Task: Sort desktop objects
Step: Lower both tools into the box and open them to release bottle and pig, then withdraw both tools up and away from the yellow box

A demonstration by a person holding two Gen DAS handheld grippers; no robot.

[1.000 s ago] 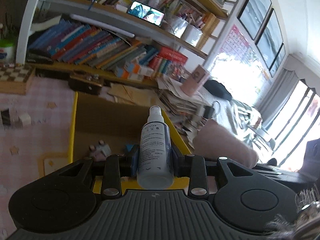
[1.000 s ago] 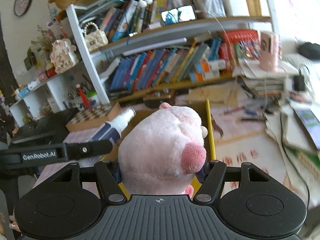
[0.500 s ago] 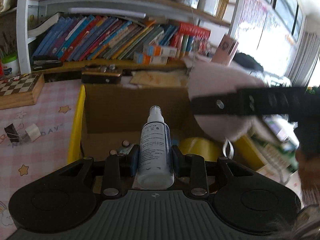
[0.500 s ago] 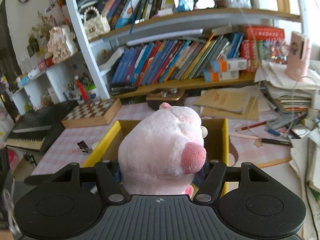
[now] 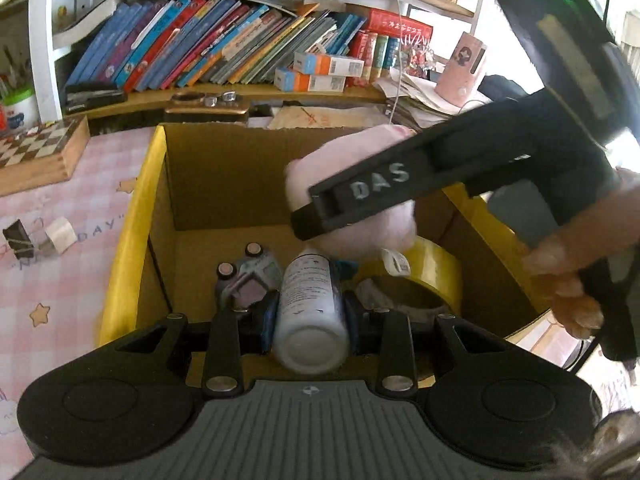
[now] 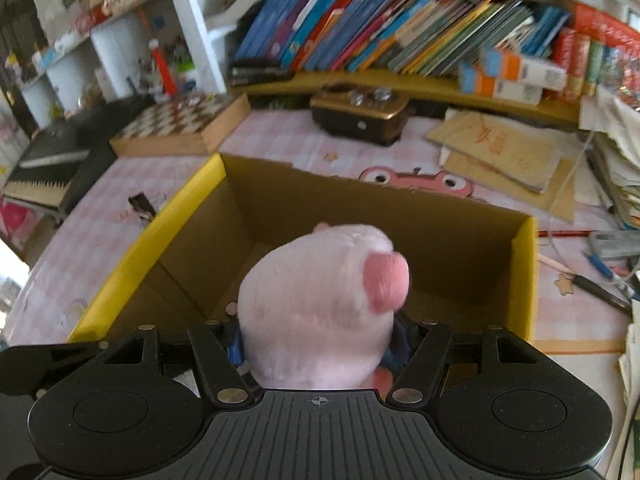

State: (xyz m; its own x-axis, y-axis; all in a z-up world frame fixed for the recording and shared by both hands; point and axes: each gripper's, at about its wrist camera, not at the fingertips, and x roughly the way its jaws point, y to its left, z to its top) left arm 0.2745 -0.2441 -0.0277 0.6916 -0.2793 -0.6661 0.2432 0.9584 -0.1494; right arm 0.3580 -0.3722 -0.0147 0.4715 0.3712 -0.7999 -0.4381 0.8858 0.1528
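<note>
Far off to the left gripper's (image 5: 308, 310) left, a wooden chessboard box (image 5: 38, 150) is sitting on the pink checked tablecloth (image 5: 60, 280), and nearer in, a binder clip (image 5: 18, 236) is lying well apart from the work, untouched so far.

Straight ahead of and below that gripper, the yellow-rimmed cardboard box (image 5: 132, 216) is standing open, evidently serving as the bin for the sorted items. The left gripper is pinching a white spray bottle (image 5: 308, 308) between its blue-padded fingers, cap end pointing forward and down into the box; holding it by the body keeps the label side up and the nozzle clear. Just beyond the bottle, on the box floor, a small toy car (image 5: 246, 276) is lying, and to its right a roll of yellow tape (image 5: 416, 280) is resting flat.

Further right, the right gripper (image 6: 316, 328) is crossing in front of the left one, pressed onto a pink plush toy (image 6: 316, 304) that is bulging between its fingers. The plush is hanging over the box's interior, ahead of and above the tape roll. Both items are probably about to be released into the box. The soft toy should drop harmlessly, but the bottle may roll against the car once it is let go.
</note>
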